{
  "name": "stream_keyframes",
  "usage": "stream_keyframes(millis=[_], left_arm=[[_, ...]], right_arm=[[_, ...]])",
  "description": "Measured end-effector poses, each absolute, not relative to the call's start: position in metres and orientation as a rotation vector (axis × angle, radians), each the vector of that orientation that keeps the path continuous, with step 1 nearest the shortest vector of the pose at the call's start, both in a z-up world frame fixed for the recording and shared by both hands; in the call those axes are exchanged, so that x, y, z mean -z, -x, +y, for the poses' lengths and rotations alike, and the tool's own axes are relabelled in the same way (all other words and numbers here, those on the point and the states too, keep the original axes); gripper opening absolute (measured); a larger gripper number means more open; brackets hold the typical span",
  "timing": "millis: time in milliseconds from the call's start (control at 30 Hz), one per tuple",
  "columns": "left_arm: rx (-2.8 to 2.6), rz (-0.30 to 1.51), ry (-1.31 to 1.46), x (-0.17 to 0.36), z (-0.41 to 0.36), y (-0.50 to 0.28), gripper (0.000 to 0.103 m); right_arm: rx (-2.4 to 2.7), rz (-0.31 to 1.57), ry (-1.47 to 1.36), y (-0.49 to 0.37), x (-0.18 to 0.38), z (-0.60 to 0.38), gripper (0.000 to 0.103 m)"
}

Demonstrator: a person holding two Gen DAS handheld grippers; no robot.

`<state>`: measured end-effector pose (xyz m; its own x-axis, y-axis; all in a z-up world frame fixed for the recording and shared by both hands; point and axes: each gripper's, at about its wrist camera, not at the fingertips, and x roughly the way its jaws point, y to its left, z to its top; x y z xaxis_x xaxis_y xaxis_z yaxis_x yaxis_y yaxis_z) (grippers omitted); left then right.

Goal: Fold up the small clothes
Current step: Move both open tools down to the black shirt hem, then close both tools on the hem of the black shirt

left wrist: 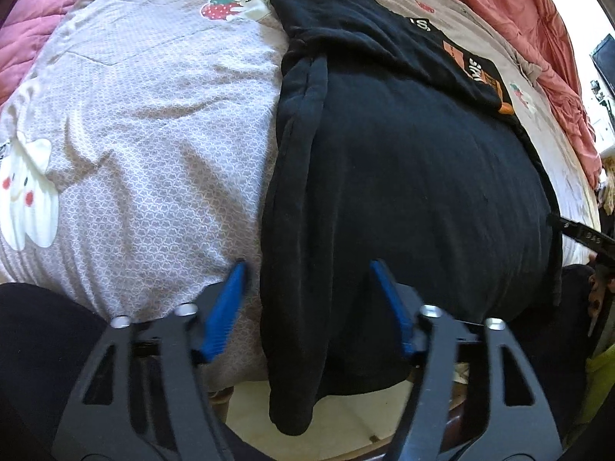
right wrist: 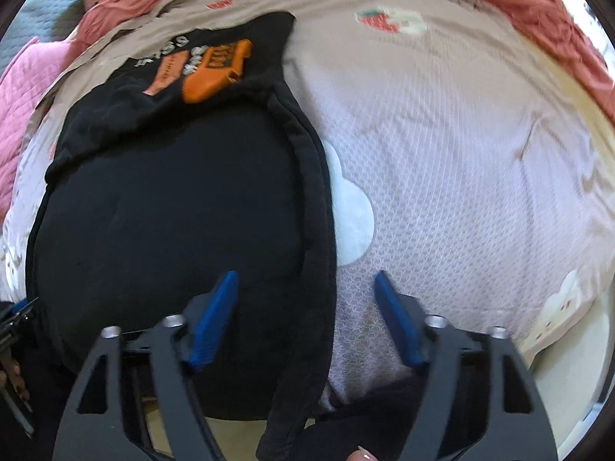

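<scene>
A black garment with an orange print on its folded-over far part lies flat on the bed, its near end hanging over the bed's edge. My left gripper points down over the garment's near left edge. One blue finger is above the sheet and the other is above the black cloth, with the jaws apart. In the right wrist view my right gripper straddles the right edge of the black garment the same way, also not pinching it. The orange print lies at the far end.
The bed sheet is beige-grey with strawberry and bunny prints. A pink quilt and a salmon blanket are bunched at the far side. Pale floor shows below the bed's near edge.
</scene>
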<state>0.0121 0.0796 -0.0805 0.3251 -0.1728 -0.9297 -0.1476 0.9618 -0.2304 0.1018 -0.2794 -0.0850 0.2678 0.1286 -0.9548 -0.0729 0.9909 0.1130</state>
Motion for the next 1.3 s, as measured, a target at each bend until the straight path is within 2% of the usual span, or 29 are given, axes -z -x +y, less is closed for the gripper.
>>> stream_keyframes(millis=[33, 67, 100, 133, 167, 267, 467, 600, 733, 767, 833, 933, 1067, 1167, 1233, 1300], left_arm=[[0.024, 1.242, 0.304, 0.080, 0.080, -0.012, 0.036], [0.028, 1.240, 0.310, 0.079, 0.081, -0.011, 0.030], [0.031, 1.235, 0.313, 0.078, 0.081, -0.010, 0.026], [0.044, 1.229, 0.324, 0.077, 0.082, -0.009, 0.013], [0.054, 1.224, 0.333, 0.076, 0.082, -0.009, 0.007], [0.078, 1.209, 0.339, 0.073, 0.080, -0.006, 0.004], [0.092, 1.132, 0.407, 0.056, 0.095, 0.002, 0.003], [0.082, 1.140, 0.445, 0.060, 0.103, 0.001, 0.003], [0.072, 1.176, 0.415, 0.065, 0.098, 0.000, 0.005], [0.070, 1.177, 0.412, 0.066, 0.097, 0.000, 0.007], [0.068, 1.187, 0.409, 0.068, 0.097, 0.000, 0.011], [0.079, 1.207, 0.405, 0.071, 0.093, 0.000, 0.023], [0.096, 1.236, 0.375, 0.075, 0.082, 0.000, 0.034], [0.096, 1.259, 0.372, 0.079, 0.076, 0.001, 0.036], [0.096, 1.265, 0.391, 0.080, 0.077, 0.003, 0.038], [0.100, 1.271, 0.413, 0.082, 0.077, 0.004, 0.038]], right_arm=[[-0.139, 1.298, -0.072, -0.103, 0.086, -0.282, 0.044], [-0.145, 1.293, -0.100, -0.103, 0.085, -0.286, 0.040], [-0.164, 1.286, -0.125, -0.102, 0.084, -0.288, 0.028], [-0.182, 1.284, -0.149, -0.102, 0.083, -0.290, 0.016], [-0.188, 1.282, -0.168, -0.101, 0.082, -0.292, 0.013], [-0.209, 1.269, -0.222, -0.101, 0.079, -0.298, 0.011], [-0.252, 1.211, -0.333, -0.097, 0.062, -0.320, 0.010], [-0.228, 1.243, -0.345, -0.099, 0.066, -0.329, 0.010], [-0.200, 1.298, -0.268, -0.101, 0.073, -0.323, 0.014], [-0.210, 1.305, -0.257, -0.100, 0.073, -0.321, 0.018], [-0.209, 1.312, -0.224, -0.096, 0.073, -0.319, 0.039], [-0.213, 1.335, -0.150, -0.090, 0.074, -0.310, 0.042], [-0.240, 1.378, -0.034, -0.081, 0.080, -0.293, 0.043], [-0.274, 1.409, 0.020, -0.077, 0.085, -0.282, 0.044], [-0.303, 1.437, 0.056, -0.073, 0.089, -0.275, 0.053], [-0.317, 1.443, 0.096, -0.071, 0.090, -0.270, 0.055]])
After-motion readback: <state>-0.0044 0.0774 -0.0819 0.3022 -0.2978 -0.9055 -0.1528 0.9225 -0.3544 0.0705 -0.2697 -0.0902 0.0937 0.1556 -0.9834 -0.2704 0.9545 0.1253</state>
